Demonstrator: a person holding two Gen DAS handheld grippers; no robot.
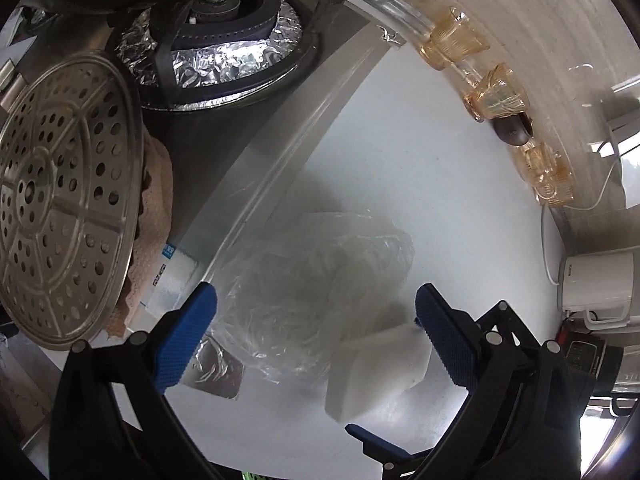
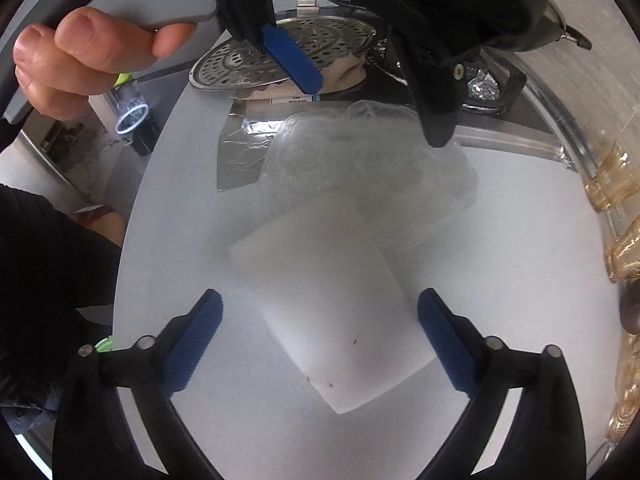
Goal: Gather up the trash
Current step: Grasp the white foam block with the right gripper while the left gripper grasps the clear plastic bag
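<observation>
Lying on the white table were the two pieces of trash: a white foam block and, just behind and touching it, a crumpled clear plastic bag. The right tongs were held wide above the block, pads apart on either side of it and pressing on nothing. The left tongs were likewise spread wide over the bag, with a corner of the block just beside one pad; nothing was gripped there either. The block was judged light and somewhat soft, likely to dent under a hard squeeze but unlikely to slip against the textured pads; its two long flat sides were thought the best place to be taken, near the middle, so that it would not swing. The bag was judged nearly weightless, limp and slippery, with no firm edge; a bunched fold near its thickest part would best be pinched, since a single layer might slide out. A steamer plate and foil beside the bag were to be avoided, as were the amber glasses along the wall.
</observation>
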